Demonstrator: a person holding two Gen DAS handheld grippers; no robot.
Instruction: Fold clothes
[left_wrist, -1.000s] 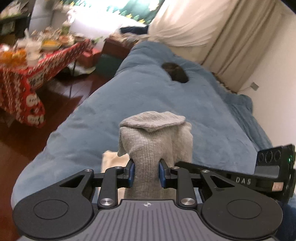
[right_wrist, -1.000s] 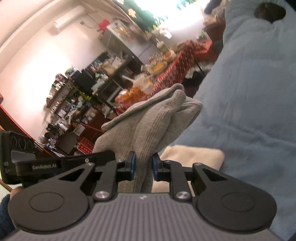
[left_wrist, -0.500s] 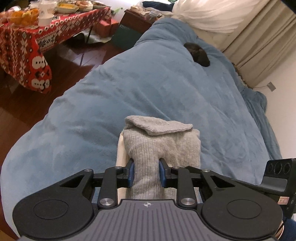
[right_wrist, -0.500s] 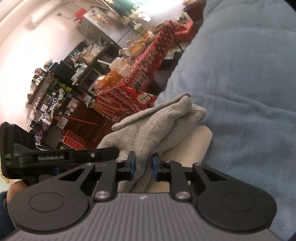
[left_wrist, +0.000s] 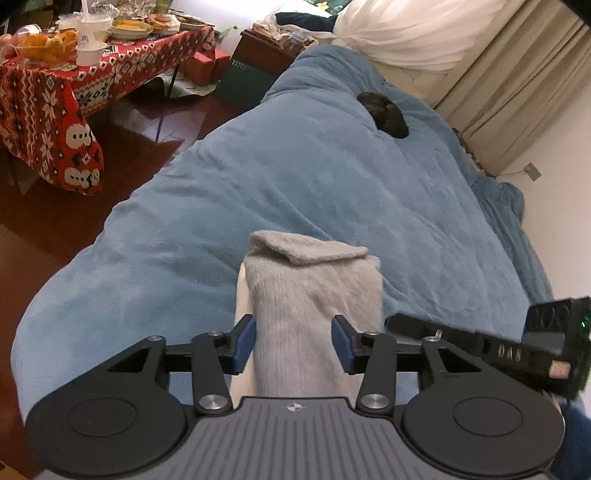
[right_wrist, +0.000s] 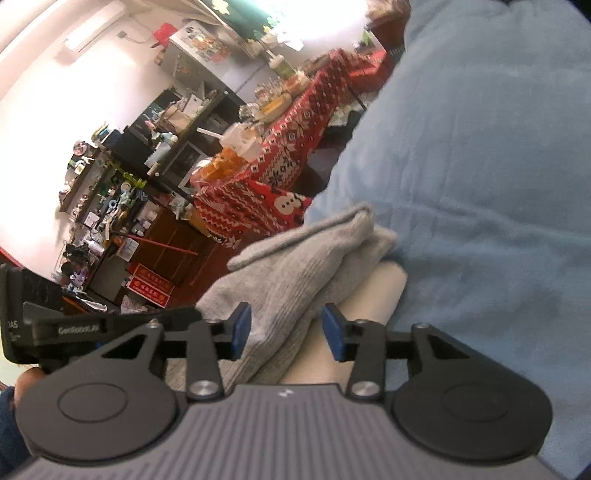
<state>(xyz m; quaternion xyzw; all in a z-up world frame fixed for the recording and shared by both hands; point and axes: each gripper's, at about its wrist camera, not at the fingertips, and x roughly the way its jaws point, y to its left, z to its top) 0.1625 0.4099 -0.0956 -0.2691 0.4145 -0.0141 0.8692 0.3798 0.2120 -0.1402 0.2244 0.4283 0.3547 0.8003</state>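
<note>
1. Blue duvet (left_wrist: 332, 177) spreads across the bed
2. Grey knit garment (left_wrist: 314, 295), folded, lies on a cream cloth (right_wrist: 373, 295) atop the duvet
3. Left gripper (left_wrist: 293, 341) and right gripper (right_wrist: 286, 332) straddle the garment, jaws spread wide

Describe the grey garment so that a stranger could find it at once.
Start at the big blue blanket covering the bed. At its near end, the grey garment lies folded on a cream cloth. It alone is ribbed grey knit, with a small flap turned over its far end.
</note>
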